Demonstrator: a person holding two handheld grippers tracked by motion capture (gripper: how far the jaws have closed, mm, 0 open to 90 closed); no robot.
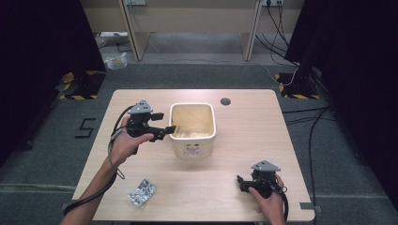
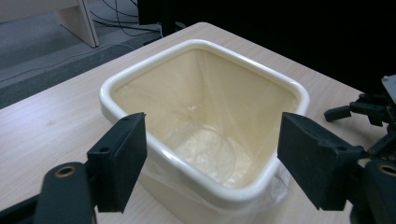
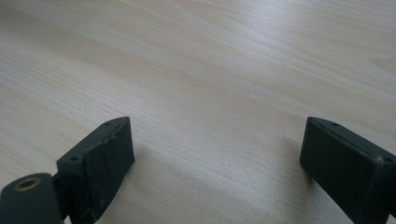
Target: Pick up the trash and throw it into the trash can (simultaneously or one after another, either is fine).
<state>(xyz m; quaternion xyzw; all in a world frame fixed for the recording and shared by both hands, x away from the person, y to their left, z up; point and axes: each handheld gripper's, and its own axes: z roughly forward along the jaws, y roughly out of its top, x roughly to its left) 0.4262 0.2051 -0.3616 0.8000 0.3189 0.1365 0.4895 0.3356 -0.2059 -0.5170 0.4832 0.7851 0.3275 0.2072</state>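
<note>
The left claw (image 2: 212, 154) stands spread and empty at the near rim of the cream bin (image 1: 192, 130), mid-worktop (image 1: 244, 140). The thin plastic liner (image 2: 205, 107) could snag on a pad and pull loose. The right claw (image 3: 217, 158), spread too, rests near the front right corner.

You have a small crumpled silvery foil packet (image 1: 142, 191) lying on the light wooden table (image 1: 244, 140) near its front-left corner, and a round dark grommet hole (image 1: 225, 101) by the table's far edge.
</note>
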